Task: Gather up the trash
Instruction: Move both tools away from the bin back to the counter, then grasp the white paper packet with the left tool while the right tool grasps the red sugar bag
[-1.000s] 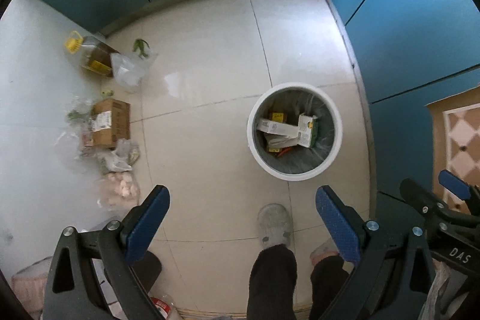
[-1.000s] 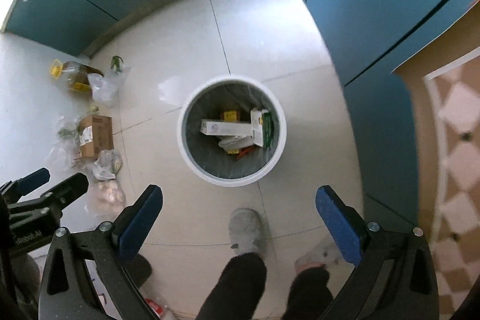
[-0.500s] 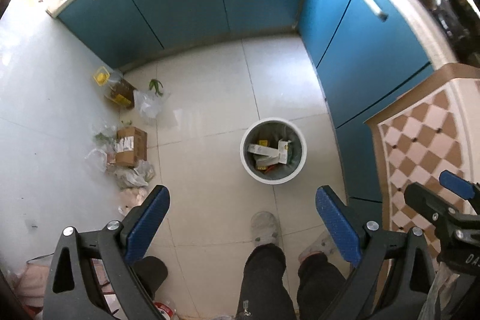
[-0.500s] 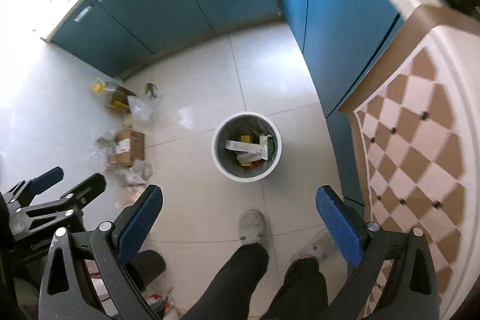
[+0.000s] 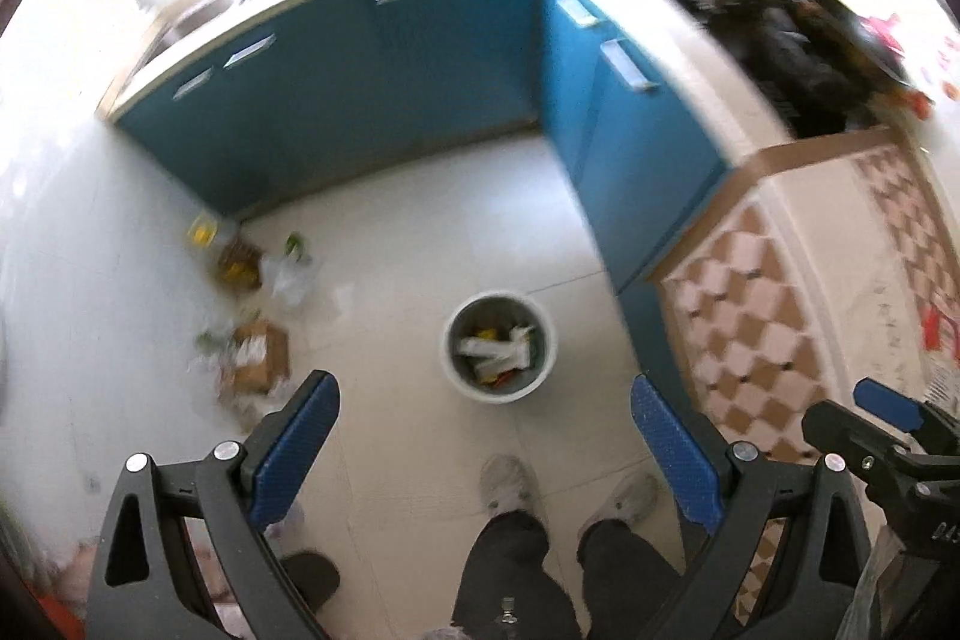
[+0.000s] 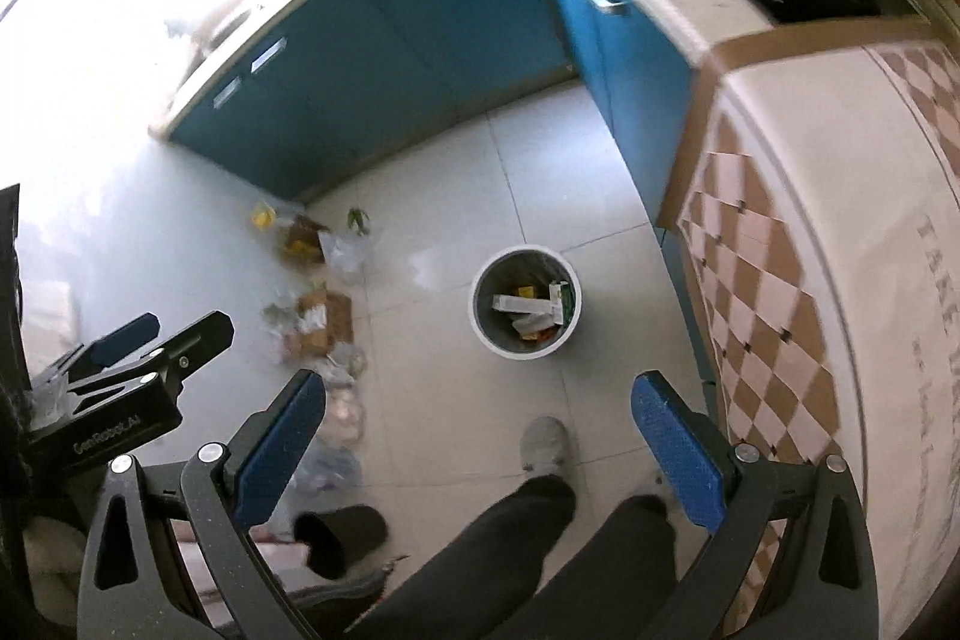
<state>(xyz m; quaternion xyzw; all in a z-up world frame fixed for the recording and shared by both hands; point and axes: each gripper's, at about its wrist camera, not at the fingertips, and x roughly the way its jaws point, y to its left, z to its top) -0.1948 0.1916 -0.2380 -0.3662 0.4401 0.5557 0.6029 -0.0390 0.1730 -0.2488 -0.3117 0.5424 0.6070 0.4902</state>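
Note:
A round white trash bin [image 5: 455, 363] stands on the tiled floor, far below, with cartons and wrappers [image 5: 495, 347] inside; it also shows in the right wrist view [image 6: 483, 328]. My left gripper [image 5: 486, 445] is open and empty, high above the floor. My right gripper [image 6: 480, 436] is open and empty too, and shows at the right edge of the left wrist view [image 5: 882, 415]. The left gripper shows at the left of the right wrist view [image 6: 150, 346].
Loose items lie by the left wall: a cardboard box [image 5: 261, 355], plastic bags [image 5: 291, 277] and a yellow-capped bottle [image 5: 231, 253]. Blue cabinets [image 5: 384, 88] line the back and right. A checkered countertop [image 5: 798, 316] is at the right. The person's legs and shoes [image 5: 510, 481] are below.
Both grippers have risen well away from the floor; the bin looks much smaller and the countertops have come into view. Both stay open and empty.

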